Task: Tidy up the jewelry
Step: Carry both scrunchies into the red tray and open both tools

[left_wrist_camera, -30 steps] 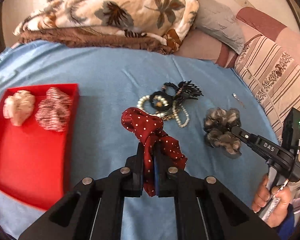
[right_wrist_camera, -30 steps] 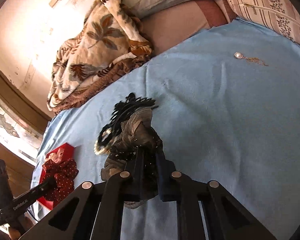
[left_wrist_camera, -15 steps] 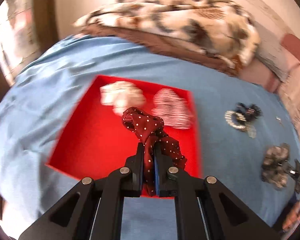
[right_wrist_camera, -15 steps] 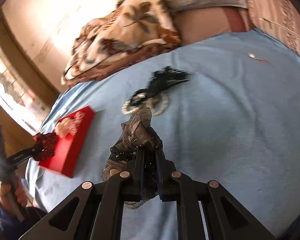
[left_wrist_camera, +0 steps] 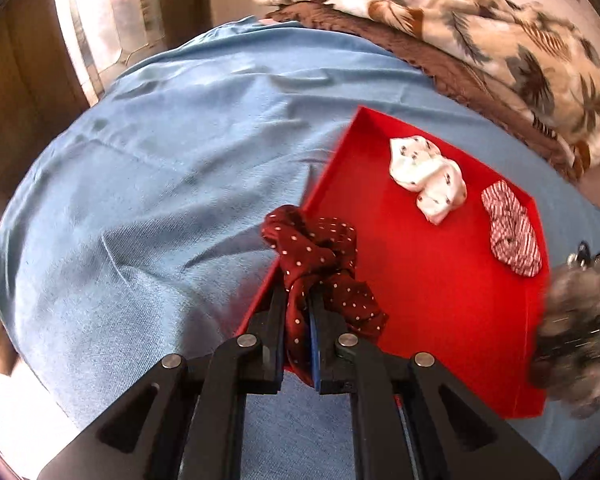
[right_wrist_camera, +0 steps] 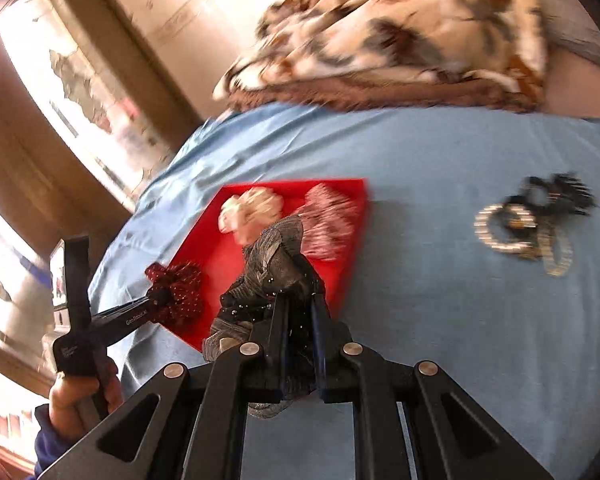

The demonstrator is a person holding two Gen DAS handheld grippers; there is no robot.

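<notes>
Biggest thing in play is the shallow red plastic tray (left_wrist_camera: 440, 292), sitting on the blue bedsheet (left_wrist_camera: 140, 200) and filling the right half of the left wrist view. It looks stiff with a low rim, so I'd guess it stays put when soft stuff gets dropped in.

Next down, the grey-brown fabric scrunchie (right_wrist_camera: 272, 264), bunched up in the lower centre of the right wrist view. The right gripper (right_wrist_camera: 300, 320) is pinched nearly closed on its folds and hangs over the tray's near right edge. Light and squashy, no way to hurt it; grabbing a thick gather like this seems right, since a thin fold could slip out.

Then the dark red white-dotted fabric scrunchie (left_wrist_camera: 316, 264), centre of the left wrist view, right at the tray's left rim. The left gripper (left_wrist_camera: 298, 312) is clamped almost shut on it. Same deal: floppy, weightless, might cling to the pads when let go.

Already in the tray's upper part: a white spotted scrunchie (left_wrist_camera: 428, 176) and a red-and-white striped scrunchie (left_wrist_camera: 510, 236), near each other.

Smallest: the pearl-bead-and-black-clip tangle (right_wrist_camera: 532, 220), right side of the right wrist view. That one's probably snaggy.
</notes>
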